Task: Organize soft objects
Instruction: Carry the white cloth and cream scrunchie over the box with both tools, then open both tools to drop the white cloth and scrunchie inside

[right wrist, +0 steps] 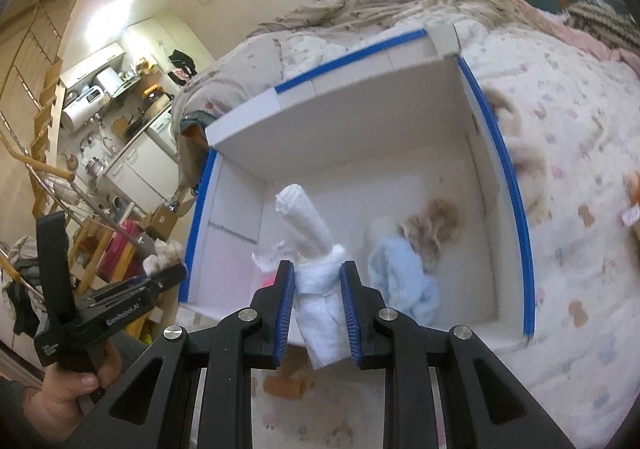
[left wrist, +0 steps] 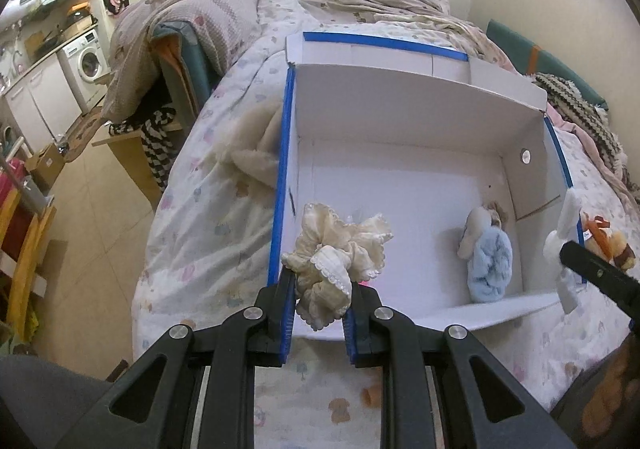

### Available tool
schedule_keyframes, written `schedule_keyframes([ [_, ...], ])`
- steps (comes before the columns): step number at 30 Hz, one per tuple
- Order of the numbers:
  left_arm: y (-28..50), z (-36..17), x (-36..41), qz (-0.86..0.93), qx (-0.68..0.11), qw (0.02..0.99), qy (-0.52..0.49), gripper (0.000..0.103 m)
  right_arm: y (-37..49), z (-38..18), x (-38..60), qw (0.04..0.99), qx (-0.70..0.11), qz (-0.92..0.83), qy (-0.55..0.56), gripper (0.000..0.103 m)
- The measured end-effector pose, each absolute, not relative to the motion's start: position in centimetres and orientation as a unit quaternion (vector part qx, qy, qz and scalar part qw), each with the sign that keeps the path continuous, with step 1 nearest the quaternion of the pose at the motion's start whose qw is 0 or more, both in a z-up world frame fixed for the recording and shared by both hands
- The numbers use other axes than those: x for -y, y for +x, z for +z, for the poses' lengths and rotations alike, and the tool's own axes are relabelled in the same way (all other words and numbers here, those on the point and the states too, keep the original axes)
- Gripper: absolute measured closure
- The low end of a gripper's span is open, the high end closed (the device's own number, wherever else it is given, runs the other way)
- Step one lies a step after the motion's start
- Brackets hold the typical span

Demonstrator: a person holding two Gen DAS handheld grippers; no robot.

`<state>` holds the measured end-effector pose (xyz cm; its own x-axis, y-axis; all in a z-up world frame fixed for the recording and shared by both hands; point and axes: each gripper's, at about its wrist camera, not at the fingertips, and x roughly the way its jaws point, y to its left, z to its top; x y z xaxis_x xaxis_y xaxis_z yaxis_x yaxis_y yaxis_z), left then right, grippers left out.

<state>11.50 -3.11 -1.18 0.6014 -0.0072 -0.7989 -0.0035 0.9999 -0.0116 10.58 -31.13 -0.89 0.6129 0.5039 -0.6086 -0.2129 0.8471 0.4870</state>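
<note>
A white cardboard box (left wrist: 400, 129) with blue-taped rims lies open on the bed; it also shows in the right wrist view (right wrist: 360, 121). My left gripper (left wrist: 320, 281) is shut on a cream lace-trimmed cloth (left wrist: 340, 257) above the box's near left corner. My right gripper (right wrist: 318, 277) is shut on a white rolled cloth (right wrist: 312, 233) over the box's near edge. A light blue plush toy (left wrist: 490, 261) with a tan head lies inside the box at the right; it also shows in the right wrist view (right wrist: 404, 273).
A brown plush toy (left wrist: 608, 241) lies on the bed right of the box. A cream fluffy item (left wrist: 252, 145) lies against the box's left wall. A floral duvet (left wrist: 208, 225) covers the bed. Floor, kitchen units and a washing machine (left wrist: 86, 65) are at left.
</note>
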Motion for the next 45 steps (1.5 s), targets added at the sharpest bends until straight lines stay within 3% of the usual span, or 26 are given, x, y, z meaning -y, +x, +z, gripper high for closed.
schedule_keyframes([
  [15,17.7,-0.3,5.4,0.003,-0.445,0.896,0.010,0.085,16.5,-0.5,32.1,0.891,-0.374,0.189,0.175,0.077],
  [26,20.9,-4.2,7.4,0.007,-0.492,0.871,0.016,0.085,17.3,-4.7,31.2,0.869,-0.427,0.190,0.166,0.077],
  [45,22.9,-7.2,8.4,0.022,-0.513,0.857,0.035,0.084,17.8,-5.6,30.8,0.868,-0.446,0.162,0.146,0.077],
])
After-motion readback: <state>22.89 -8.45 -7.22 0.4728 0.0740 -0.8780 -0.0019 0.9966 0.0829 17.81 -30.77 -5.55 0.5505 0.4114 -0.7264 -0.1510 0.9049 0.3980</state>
